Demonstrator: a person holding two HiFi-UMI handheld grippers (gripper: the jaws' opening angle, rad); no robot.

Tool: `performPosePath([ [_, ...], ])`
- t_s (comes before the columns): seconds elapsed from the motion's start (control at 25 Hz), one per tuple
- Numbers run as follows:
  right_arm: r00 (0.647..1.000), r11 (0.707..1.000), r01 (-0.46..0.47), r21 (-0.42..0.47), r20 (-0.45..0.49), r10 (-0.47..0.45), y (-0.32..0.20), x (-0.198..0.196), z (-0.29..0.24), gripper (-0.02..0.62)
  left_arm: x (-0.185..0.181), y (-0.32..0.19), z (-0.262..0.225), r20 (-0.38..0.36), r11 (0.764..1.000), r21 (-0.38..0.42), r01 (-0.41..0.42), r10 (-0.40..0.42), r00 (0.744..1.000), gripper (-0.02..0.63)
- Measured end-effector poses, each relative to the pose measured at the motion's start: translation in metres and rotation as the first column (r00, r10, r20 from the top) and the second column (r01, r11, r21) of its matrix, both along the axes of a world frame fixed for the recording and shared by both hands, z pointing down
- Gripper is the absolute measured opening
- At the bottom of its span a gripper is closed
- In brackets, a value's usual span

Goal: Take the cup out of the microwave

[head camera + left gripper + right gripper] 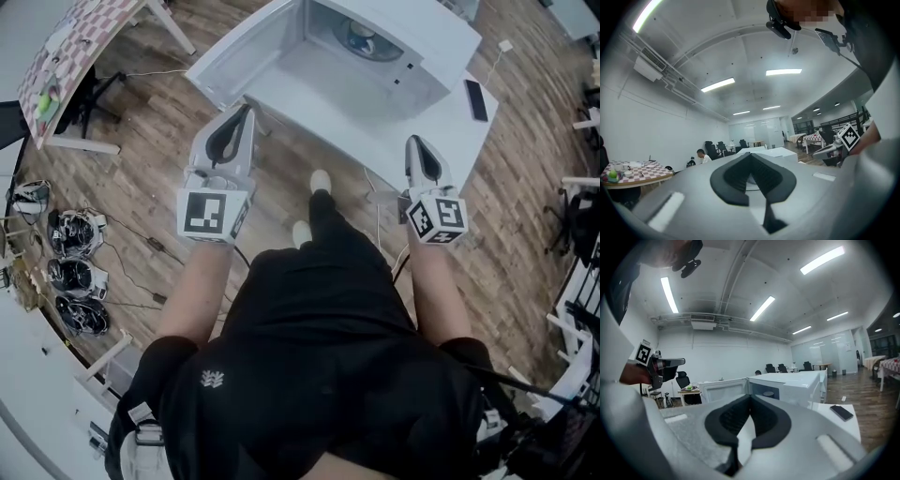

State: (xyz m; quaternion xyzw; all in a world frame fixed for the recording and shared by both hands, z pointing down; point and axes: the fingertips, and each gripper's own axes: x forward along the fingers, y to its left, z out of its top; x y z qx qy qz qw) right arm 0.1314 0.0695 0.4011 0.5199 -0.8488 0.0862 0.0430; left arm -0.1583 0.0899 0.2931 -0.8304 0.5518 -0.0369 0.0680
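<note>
A white microwave stands on a white table with its door swung open to the left. Inside, on the turntable, sits the cup, seen from above. The right gripper view shows the open cavity straight ahead, with a small dark shape in it. My left gripper hovers near the table's front left corner, jaws together and empty. My right gripper is shut and empty in front of the table's near edge. Both are well short of the microwave.
A black phone lies on the table right of the microwave. A checkered table stands at far left. Several headsets lie along the left edge. Cables run over the wood floor. The person's legs are below.
</note>
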Motion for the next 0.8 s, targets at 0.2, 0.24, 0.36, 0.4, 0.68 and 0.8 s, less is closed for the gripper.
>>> performPosePath([
  [0.2, 0.999, 0.999, 0.033, -0.001, 0.02, -0.033, -0.045, -0.011, 0.001, 0.002, -0.001, -0.039, -0.001, 0.003, 1.0, -0.002, 0.018, -0.018, 1.0, 0.006],
  [0.24, 0.999, 0.999, 0.042, 0.0, 0.02, -0.042, -0.055, -0.013, 0.001, 0.002, 0.0, -0.049, -0.001, 0.004, 1.0, -0.003, 0.023, -0.023, 1.0, 0.006],
  [0.36, 0.998, 0.998, 0.067, 0.009, 0.017, -0.067, -0.086, -0.019, -0.001, 0.002, 0.0, -0.078, -0.004, 0.004, 0.999, -0.005, 0.038, -0.038, 0.999, 0.006],
  [0.4, 0.997, 0.997, 0.071, 0.012, 0.017, -0.071, -0.097, -0.022, -0.001, 0.002, 0.0, -0.088, -0.005, 0.005, 0.999, -0.008, 0.042, -0.041, 0.999, 0.006],
  [0.68, 0.994, 0.995, 0.103, 0.002, 0.026, -0.103, -0.164, -0.037, 0.012, 0.002, 0.007, -0.16, 0.003, 0.036, 0.998, -0.031, 0.048, -0.047, 0.998, 0.006],
  [0.8, 0.992, 0.993, 0.117, -0.014, 0.041, -0.116, -0.191, -0.041, 0.016, 0.002, 0.017, -0.188, 0.002, 0.055, 0.998, -0.043, 0.043, -0.041, 0.998, 0.006],
])
